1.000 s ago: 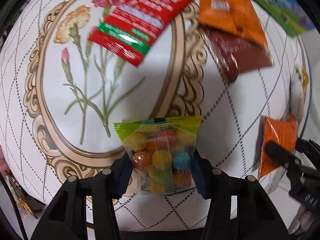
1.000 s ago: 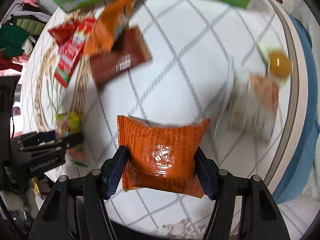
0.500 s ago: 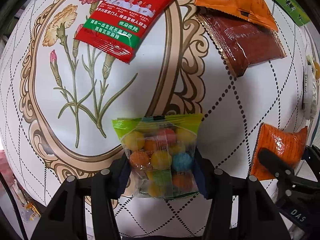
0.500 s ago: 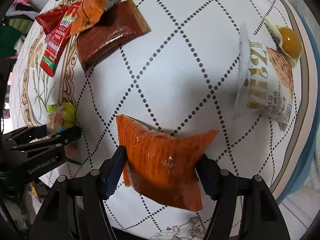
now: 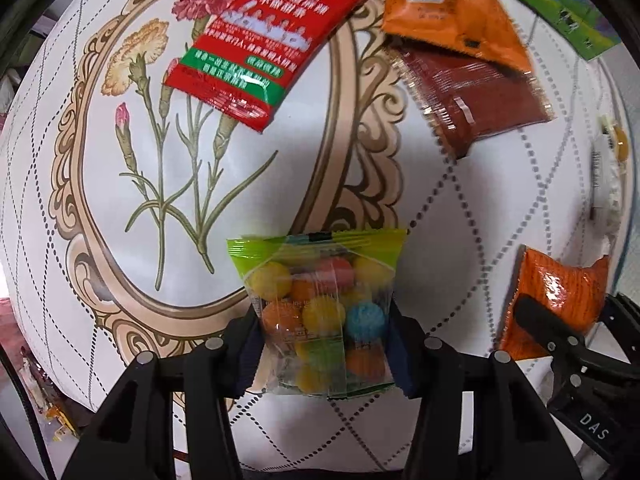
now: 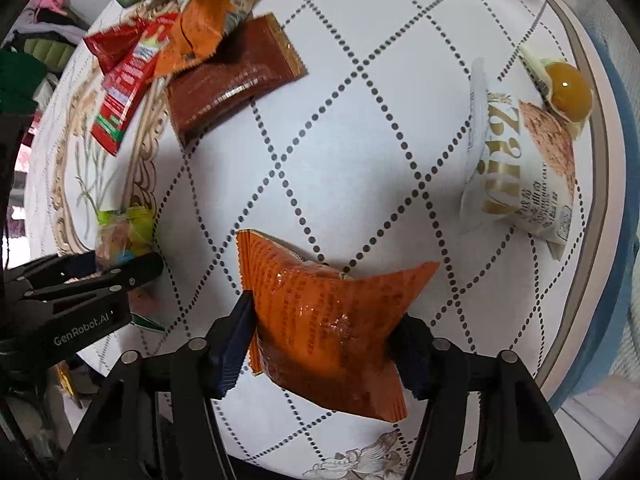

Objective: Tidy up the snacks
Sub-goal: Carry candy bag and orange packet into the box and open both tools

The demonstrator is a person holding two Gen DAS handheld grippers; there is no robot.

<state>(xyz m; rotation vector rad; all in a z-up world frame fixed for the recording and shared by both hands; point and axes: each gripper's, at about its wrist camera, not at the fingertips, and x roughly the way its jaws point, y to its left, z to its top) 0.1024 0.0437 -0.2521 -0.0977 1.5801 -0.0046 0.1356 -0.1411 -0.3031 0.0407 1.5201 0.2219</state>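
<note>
Between the left claw (image 5: 326, 350) pads sits the candy bag (image 5: 320, 312), clamped; the right claw (image 6: 326, 344), jaws just closing, squeezes the orange packet (image 6: 324, 320) above the surface (image 6: 360, 152).

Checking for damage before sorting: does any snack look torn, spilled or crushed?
Nothing spilled or torn. The orange pack is buckled, its top edge sagging, squeezed between the right gripper's jaws, which have just been closing. The candy bag looks intact.
</note>
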